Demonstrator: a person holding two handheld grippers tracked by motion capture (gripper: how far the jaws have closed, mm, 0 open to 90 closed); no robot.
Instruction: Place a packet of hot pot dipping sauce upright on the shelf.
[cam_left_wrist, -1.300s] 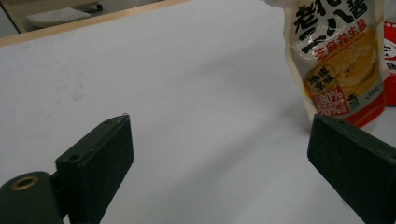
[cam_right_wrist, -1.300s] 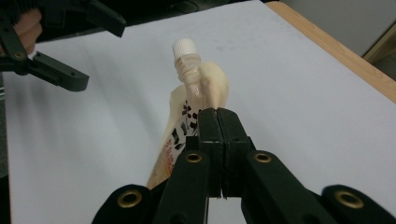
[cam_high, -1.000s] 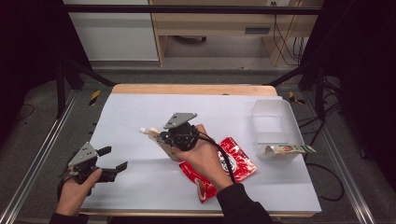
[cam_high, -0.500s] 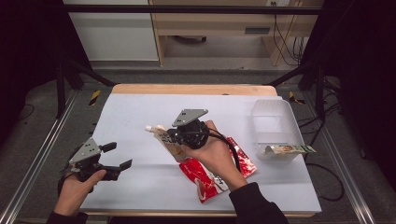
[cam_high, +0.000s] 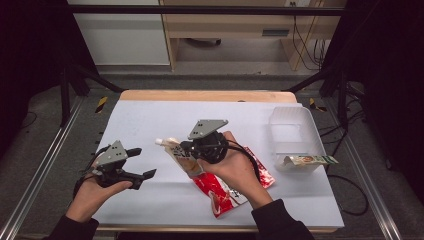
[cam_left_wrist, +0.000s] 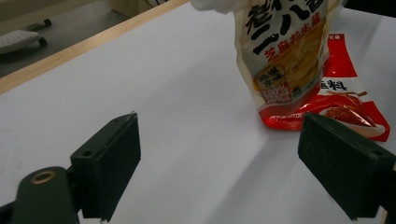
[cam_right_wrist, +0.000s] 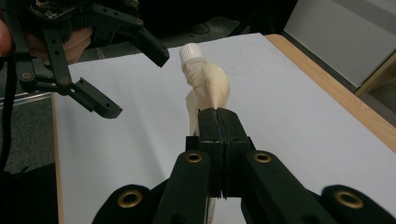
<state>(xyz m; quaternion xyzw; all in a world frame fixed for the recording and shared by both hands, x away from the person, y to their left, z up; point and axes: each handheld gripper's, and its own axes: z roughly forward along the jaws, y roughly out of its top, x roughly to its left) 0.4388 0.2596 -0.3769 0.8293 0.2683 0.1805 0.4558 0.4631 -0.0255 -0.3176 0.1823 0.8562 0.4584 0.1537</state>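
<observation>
The right gripper (cam_high: 192, 150) had its fingers clamped on the spouted sauce pouch (cam_high: 181, 156) just under its white cap (cam_right_wrist: 191, 52), lifting it off the counter (cam_high: 150, 125) — a soft, floppy, likely slippery bag, best pinched near that stiffer neck. The left gripper (cam_high: 142, 162) waited beside it, fingers apart and empty.

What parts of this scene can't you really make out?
- Spout pouch: lower part hidden by the right tool in the high view; top cut off in the left gripper view.
- Red packet: partly covered by the person's right hand.
- Packet in the clear container: print too small.
</observation>
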